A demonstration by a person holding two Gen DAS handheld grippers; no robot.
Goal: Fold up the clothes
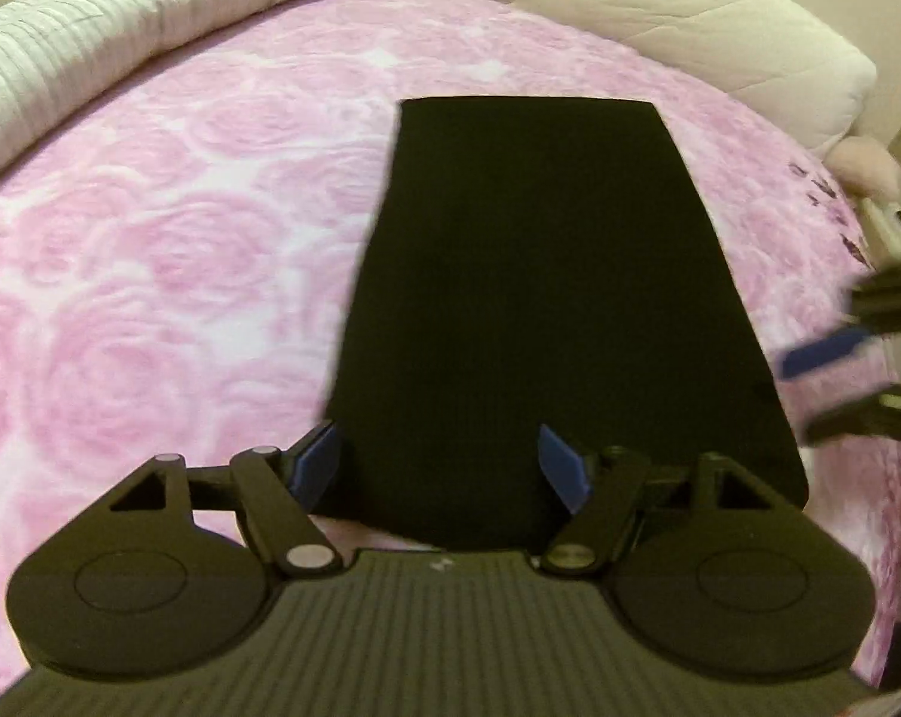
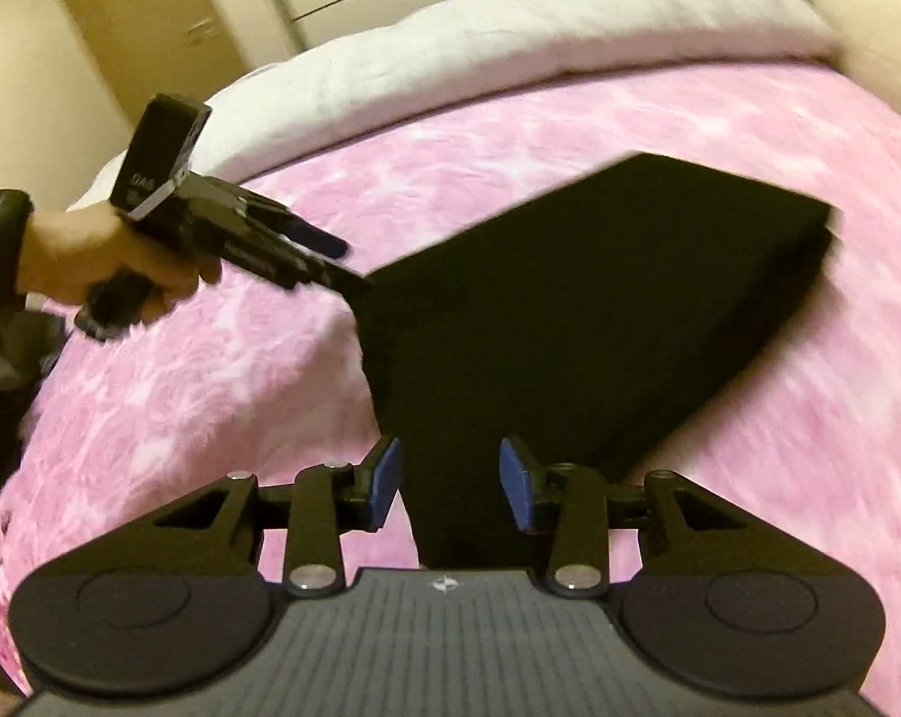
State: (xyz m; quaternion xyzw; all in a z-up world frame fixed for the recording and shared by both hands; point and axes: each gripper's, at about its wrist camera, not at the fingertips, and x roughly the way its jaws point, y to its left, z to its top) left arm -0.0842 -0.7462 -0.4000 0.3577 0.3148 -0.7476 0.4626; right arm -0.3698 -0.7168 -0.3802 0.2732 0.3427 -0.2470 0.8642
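The black garment (image 1: 546,310) lay flat on the pink bed (image 1: 169,251), a long narrow panel. Left claw (image 1: 441,469) and right claw (image 2: 450,481) stood wide, empty, at its near end, likely placed to grip that edge.

The left wrist view is taken from just behind the left tool (image 1: 441,466), low over the bed (image 1: 152,251), facing forward along the black folded garment (image 1: 546,299) toward the pillows (image 1: 659,6) at the far end. The garment's near edge is seen close, between the blue pads.

The right wrist view is taken from behind the right tool (image 2: 450,481), equally low and near, but turned leftward, so that the garment (image 2: 570,310) runs off to the far right.

The garment and the pink bed cover are shared by both views. Each tool is caught by the other camera: the right tool (image 1: 851,370) at the right edge, the left tool (image 2: 331,263) at the left.
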